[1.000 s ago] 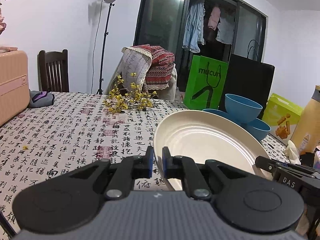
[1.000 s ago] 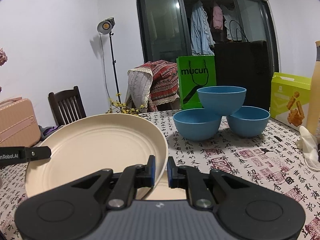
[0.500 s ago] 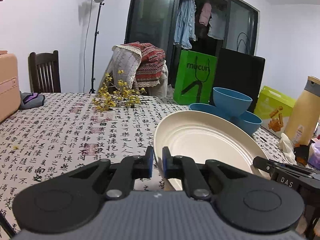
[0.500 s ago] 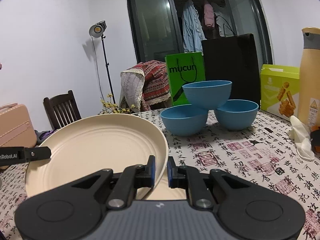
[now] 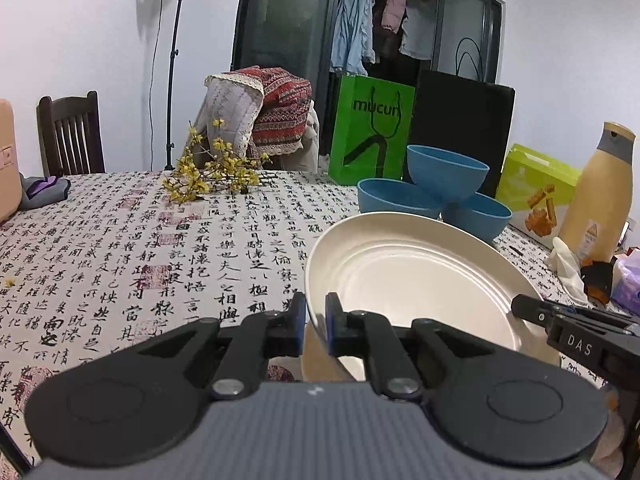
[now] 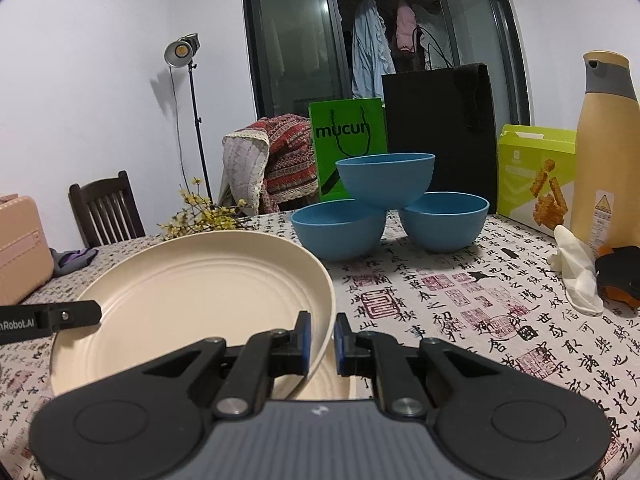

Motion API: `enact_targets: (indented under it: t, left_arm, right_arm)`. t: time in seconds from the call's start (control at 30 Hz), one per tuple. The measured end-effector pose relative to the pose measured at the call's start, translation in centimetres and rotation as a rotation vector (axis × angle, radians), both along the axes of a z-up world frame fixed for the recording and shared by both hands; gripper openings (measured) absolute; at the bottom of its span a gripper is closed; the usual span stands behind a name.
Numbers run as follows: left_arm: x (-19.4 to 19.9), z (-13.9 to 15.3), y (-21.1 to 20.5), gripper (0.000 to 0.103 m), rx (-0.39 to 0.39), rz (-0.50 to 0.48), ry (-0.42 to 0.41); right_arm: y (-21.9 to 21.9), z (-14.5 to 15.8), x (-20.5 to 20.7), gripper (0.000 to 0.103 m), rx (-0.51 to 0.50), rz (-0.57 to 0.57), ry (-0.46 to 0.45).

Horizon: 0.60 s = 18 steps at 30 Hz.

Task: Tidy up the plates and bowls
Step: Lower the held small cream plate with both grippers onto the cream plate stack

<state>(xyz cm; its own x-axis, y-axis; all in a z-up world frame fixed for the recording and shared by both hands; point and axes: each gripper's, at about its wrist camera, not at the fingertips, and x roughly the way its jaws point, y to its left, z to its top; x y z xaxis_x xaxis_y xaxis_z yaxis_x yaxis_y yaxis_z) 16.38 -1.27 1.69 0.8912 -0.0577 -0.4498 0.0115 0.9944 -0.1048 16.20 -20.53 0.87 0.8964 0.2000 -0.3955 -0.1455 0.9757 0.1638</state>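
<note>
Plate (image 5: 408, 280), cream, is held tilted over the table (image 5: 120, 240) by both grippers on opposite rims. Left gripper (image 5: 316, 320) is clamped on its left rim, which runs between the blue pads; right gripper (image 6: 321, 338) is clamped on its right rim. Three blue bowls (image 6: 386, 184) stand stacked beyond.

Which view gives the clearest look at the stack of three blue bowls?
The right wrist view: all three blue bowls show unobstructed, one resting on two. In the left wrist view the cream plate hides the lower bowls' bases.
</note>
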Motion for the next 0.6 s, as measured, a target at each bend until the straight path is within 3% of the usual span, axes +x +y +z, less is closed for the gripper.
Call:
enact_targets:
  t: [0.6]
  left_arm:
    - [0.6, -2.2, -1.3, 0.01, 0.044, -0.018, 0.039]
  right_arm:
    - [-0.1, -1.5, 0.0, 0.012, -0.049, -0.021, 0.023]
